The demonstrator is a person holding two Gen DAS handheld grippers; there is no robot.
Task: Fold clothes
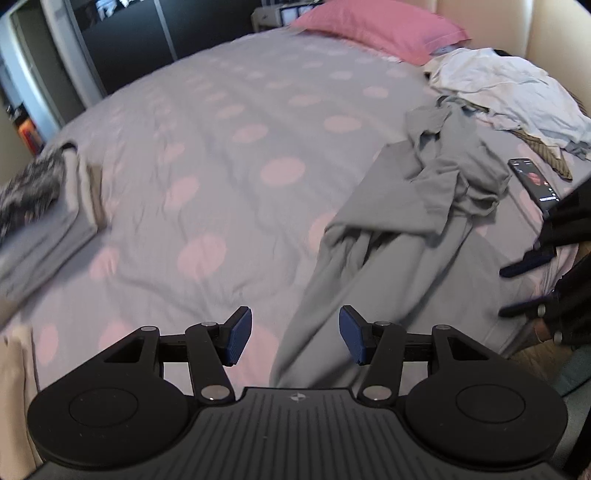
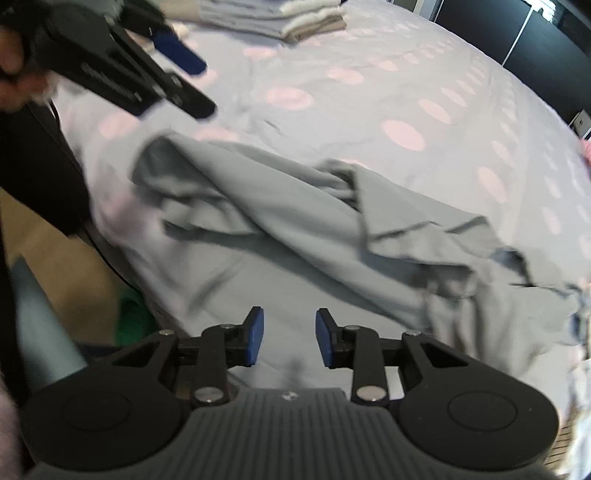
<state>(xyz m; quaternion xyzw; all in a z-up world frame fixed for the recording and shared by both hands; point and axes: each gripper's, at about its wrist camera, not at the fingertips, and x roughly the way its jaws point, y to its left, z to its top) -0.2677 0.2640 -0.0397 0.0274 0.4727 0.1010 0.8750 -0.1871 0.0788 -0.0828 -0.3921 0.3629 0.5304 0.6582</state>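
On the grey bedspread (image 1: 221, 122) with pink dots, a crumpled grey garment (image 1: 417, 206) is lying near the bed's edge, while the left gripper (image 1: 295, 334) and the right gripper (image 2: 289, 338) are both hovering above it with jaws parted, nothing between their blue pads.

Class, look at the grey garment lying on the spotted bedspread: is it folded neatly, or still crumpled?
Still crumpled. The grey garment lies bunched in loose, uneven creases across the bedspread, with no flat, squared layers like the folded stack farther off.
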